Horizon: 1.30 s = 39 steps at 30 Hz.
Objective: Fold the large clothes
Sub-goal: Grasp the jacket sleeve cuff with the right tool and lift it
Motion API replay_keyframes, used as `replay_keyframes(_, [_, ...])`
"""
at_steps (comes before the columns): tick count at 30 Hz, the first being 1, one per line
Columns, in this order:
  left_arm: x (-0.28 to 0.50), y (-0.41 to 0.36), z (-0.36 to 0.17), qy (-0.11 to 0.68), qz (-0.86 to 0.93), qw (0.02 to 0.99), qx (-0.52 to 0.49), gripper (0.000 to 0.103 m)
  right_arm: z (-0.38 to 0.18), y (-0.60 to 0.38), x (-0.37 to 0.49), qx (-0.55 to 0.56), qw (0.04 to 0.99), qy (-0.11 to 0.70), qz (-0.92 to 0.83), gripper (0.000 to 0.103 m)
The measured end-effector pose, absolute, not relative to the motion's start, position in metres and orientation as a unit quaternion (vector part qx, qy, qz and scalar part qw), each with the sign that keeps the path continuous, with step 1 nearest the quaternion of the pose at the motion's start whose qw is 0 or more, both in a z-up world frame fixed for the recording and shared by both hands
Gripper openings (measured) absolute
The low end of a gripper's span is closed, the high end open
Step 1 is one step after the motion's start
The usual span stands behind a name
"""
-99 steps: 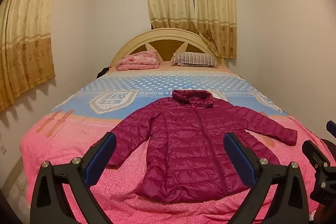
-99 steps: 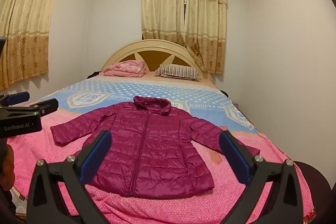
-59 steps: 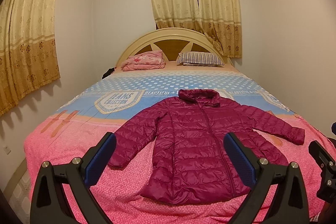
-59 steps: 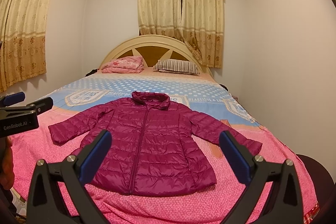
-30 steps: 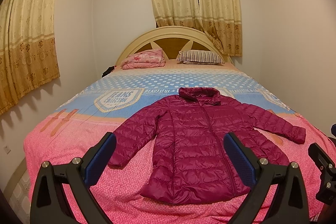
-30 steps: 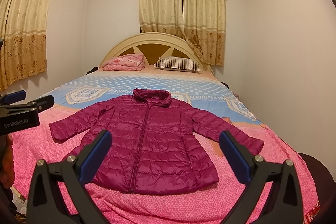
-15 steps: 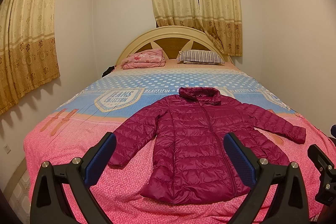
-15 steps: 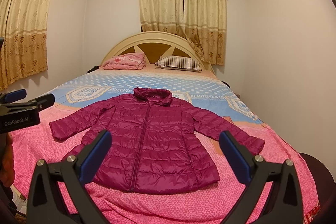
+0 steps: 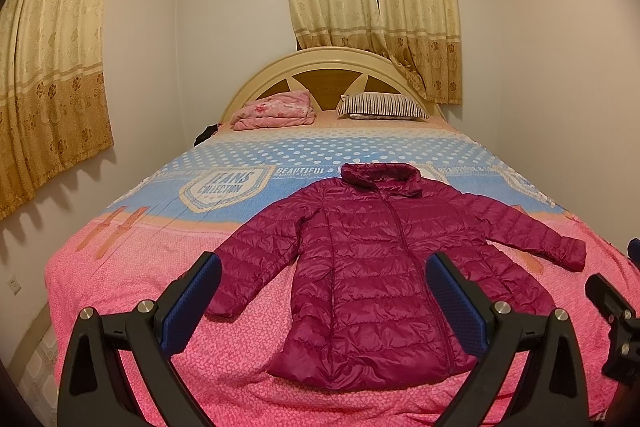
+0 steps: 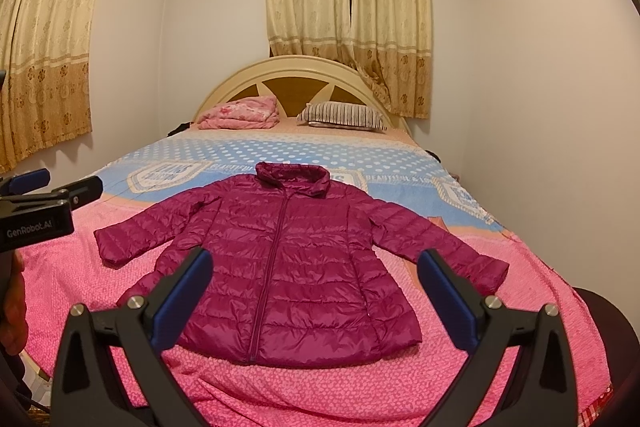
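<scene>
Quilted magenta jacket point(image 9: 376, 267) lying flat, front up and zipped, on the pink near half of the bed point(image 9: 120, 267), collar toward the headboard point(image 9: 320, 67) and both sleeves spread outward from the body. The left gripper point(image 9: 324, 295) and right gripper point(image 10: 316, 291) both hover short of the jacket's hem, jaws spread wide and holding nothing. Beyond the jacket, against the headboard, lie a folded pink blanket point(image 9: 276, 109) and a striped pillow point(image 9: 380, 106).

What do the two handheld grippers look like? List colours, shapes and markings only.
Left gripper and right gripper: black angular frames with silver bolts and blue textured pads lining the jaws. In the right wrist view, the left one's black body carries white "GenRobot.AI" lettering.
</scene>
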<state>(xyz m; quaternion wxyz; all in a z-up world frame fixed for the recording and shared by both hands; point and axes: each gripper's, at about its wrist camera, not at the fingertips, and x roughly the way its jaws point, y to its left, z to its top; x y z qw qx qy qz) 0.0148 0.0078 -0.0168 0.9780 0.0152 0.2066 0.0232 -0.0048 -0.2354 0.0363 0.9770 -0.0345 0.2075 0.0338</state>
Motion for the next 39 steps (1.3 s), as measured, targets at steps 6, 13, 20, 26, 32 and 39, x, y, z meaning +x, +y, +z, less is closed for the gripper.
replay_keyframes(6, [0.050,0.010,-0.044,0.225,0.035,0.973,0.033,0.102,0.015,-0.268,0.027,-0.008,0.971,0.241,0.005,0.103])
replay_keyframes(13, [0.117,0.000,-0.084,0.268,0.033,0.962,0.045,0.102,-0.034,-0.340,0.086,0.039,0.946,0.315,-0.069,0.096])
replay_keyframes(20, [0.189,0.002,-0.112,0.303,0.040,0.950,0.065,0.102,-0.070,-0.419,0.138,0.095,0.912,0.377,-0.131,0.085])
replay_keyframes(26, [0.247,0.013,-0.130,0.337,0.058,0.937,0.070,0.102,-0.089,-0.487,0.174,0.148,0.877,0.414,-0.192,0.072])
replay_keyframes(32, [0.282,0.021,-0.144,0.357,0.071,0.928,0.073,0.102,-0.112,-0.530,0.198,0.188,0.847,0.450,-0.210,0.062])
replay_keyframes(39, [0.311,0.033,-0.163,0.385,0.085,0.916,0.076,0.102,-0.122,-0.535,0.205,0.190,0.846,0.463,-0.186,0.026])
